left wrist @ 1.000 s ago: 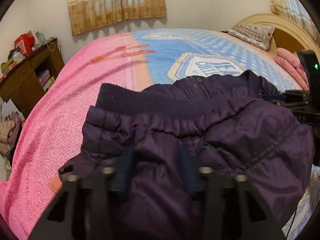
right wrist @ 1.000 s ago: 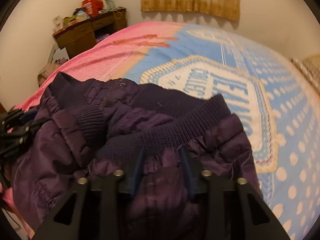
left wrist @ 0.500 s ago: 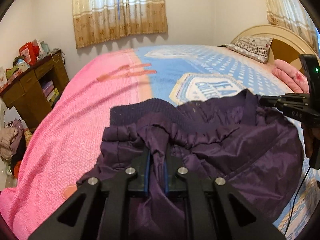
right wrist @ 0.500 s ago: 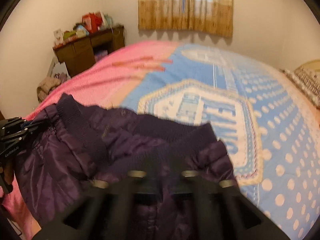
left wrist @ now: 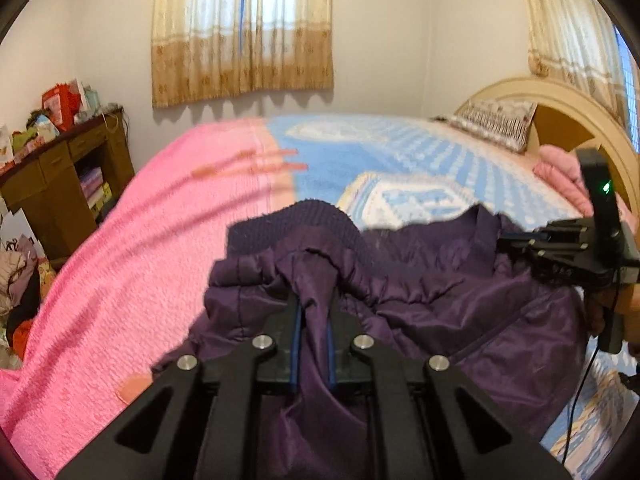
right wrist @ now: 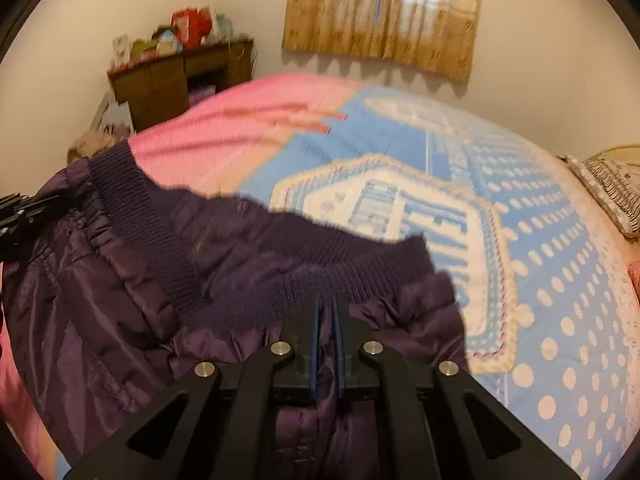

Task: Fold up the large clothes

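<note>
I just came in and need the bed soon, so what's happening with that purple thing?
A person is folding a purple jacket on the bed with two handheld grippers. The left gripper and the right gripper each have their jaws shut on a pinch of fabric just below the ribbed hem. The fold itself is not yet made.

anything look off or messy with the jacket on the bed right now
Nothing damaged. The purple jacket is bunched and rumpled, not flat, pinched by both the left gripper and right gripper near its ribbed hem.
</note>
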The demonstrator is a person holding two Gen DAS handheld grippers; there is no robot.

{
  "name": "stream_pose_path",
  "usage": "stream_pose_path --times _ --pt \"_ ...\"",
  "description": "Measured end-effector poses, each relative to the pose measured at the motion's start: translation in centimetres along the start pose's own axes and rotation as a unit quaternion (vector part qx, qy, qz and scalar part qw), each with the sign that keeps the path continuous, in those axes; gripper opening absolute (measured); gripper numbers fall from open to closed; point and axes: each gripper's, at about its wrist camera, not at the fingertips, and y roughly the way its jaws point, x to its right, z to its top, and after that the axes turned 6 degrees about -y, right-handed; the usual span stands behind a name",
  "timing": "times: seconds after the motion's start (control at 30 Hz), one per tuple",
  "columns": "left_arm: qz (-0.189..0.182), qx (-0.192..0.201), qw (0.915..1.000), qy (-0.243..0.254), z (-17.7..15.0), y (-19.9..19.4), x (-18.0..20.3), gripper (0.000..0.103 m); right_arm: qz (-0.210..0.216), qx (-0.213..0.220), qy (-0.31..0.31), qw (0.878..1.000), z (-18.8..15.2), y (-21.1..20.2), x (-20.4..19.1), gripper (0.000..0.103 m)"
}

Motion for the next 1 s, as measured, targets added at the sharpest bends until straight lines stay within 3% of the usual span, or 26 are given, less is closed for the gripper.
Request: stream_pose_path --times 0.3,0.47,0.63,0.87,1.0 --pt "0.007 0.019 0.9993 -0.031 1.5 0.0 -0.9 0.01 -0.042 0.083 0.048 0.995 2.6 -3.4 2.6 0.002" --pt "0.033 -0.012 0.9989 -0.03 1.9 4.3 -0.8 0.01 -0.053 0.049 0.056 0.996 2.9 0.1 3.1 0.002" --pt "0.077 -0.08 0.9938 -0.008 0.3 9.8 -0.7 0.016 -0.064 0.005 0.07 0.995 1.5 4.5 3.5 0.002" --pt "0.113 -0.108 0.9878 -0.001 -1.5 11.9 -0.5 0.04 -0.069 -0.055 0.083 0.993 0.2 8.3 3.6 0.002" --pt "0.105 -0.116 0.9873 -0.026 -1.6 12.2 -1.4 0.047 -0.077 -0.081 0.072 0.991 0.1 9.4 3.3 0.001"
